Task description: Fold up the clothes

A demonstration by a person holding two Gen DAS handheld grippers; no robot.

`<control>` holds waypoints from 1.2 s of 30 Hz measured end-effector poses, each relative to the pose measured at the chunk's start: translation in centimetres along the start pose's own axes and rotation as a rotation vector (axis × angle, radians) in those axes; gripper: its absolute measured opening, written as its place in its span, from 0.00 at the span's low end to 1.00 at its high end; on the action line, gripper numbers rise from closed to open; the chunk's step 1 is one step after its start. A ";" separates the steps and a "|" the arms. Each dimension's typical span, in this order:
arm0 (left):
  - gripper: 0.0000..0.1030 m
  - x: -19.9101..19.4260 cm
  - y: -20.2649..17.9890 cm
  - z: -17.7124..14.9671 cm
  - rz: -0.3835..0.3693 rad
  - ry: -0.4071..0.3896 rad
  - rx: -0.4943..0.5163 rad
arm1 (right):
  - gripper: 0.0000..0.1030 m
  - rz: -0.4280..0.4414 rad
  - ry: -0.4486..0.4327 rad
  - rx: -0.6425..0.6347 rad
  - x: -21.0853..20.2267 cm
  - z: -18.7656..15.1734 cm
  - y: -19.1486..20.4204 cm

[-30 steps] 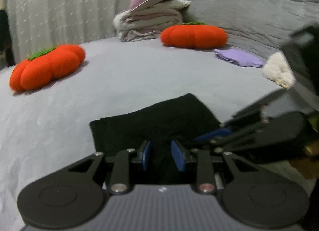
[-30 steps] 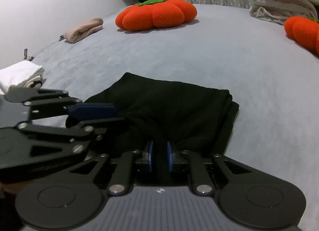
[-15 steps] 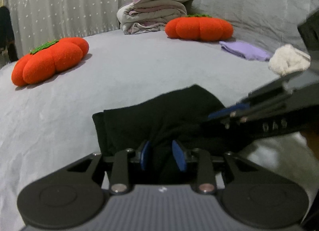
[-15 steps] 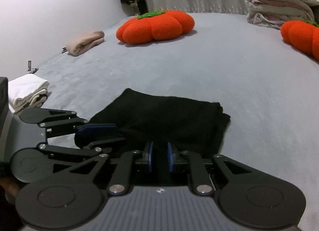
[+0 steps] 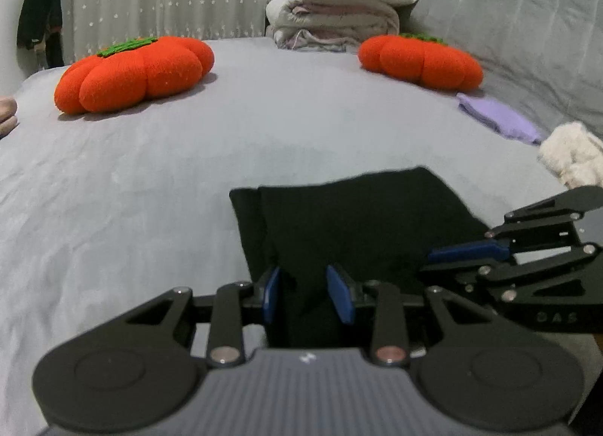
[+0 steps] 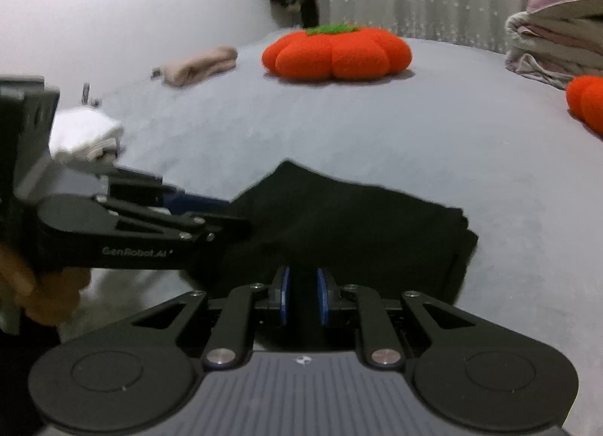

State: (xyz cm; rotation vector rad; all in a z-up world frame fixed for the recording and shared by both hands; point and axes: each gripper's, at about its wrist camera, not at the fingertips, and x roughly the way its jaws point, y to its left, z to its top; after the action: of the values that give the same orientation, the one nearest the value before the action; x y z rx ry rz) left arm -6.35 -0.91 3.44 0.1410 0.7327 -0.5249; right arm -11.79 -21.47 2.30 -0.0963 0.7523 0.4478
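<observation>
On the grey bedsheet (image 5: 188, 179), the black folded fabric garment (image 5: 358, 217) lies directly ahead of both tools, its long axis running left to right across them, with doubled layers showing at its left edge. The left gripper (image 5: 308, 291) stands narrow, its blue pads pinching the near hem at the left. The right gripper (image 6: 303, 294), just beside it on the right, is likewise nearly closed on the near hem. Each is equally near, so any fold would probably carry the near edge away towards the far edge. No containers are in view.
</observation>
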 end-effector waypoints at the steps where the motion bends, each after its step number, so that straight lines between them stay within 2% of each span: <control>1: 0.31 0.2 -0.1 -0.1 0.012 0.005 0.006 | 0.15 -0.015 0.019 0.001 0.4 -0.1 -0.1; 3: 0.37 0.4 -0.3 -0.1 0.030 0.010 0.014 | 0.14 -0.029 0.027 -0.008 0.6 -0.2 -0.1; 6: 0.38 0.3 -0.5 0.0 0.043 0.004 0.012 | 0.14 -0.047 0.028 -0.027 0.7 -0.3 0.1; 10: 0.38 -0.8 0.1 0.3 0.045 -0.029 -0.007 | 0.14 -0.048 -0.035 -0.044 -0.8 0.0 0.1; 12: 0.38 -1.5 0.6 0.4 0.058 -0.051 -0.023 | 0.14 -0.028 -0.087 -0.011 -2.3 0.3 -0.6; 15: 0.35 -2.2 1.7 0.6 0.091 -0.071 -0.053 | 0.14 0.016 -0.114 0.036 -3.3 0.4 -1.4; 19: 0.35 -2.6 2.3 0.7 0.063 -0.074 -0.085 | 0.14 0.052 -0.066 0.004 -2.5 -0.1 -0.7; 23: 0.35 -2.8 0.9 0.4 0.015 -0.086 -0.038 | 0.14 0.021 0.004 -0.032 -0.3 -0.5 0.4; 33: 0.35 -0.6 -2.3 -0.2 0.029 -0.011 0.024 | 0.14 -0.018 0.029 -0.031 1.0 -0.6 0.2; 36: 0.38 0.3 -2.0 -0.1 0.047 0.025 -0.002 | 0.14 -0.009 0.026 -0.014 0.8 -0.5 -0.1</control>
State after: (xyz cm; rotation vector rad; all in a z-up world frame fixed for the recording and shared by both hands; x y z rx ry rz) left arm -7.26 -2.76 3.28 0.1629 0.7524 -0.4786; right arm -11.58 -21.40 1.34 -0.1191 0.7743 0.4445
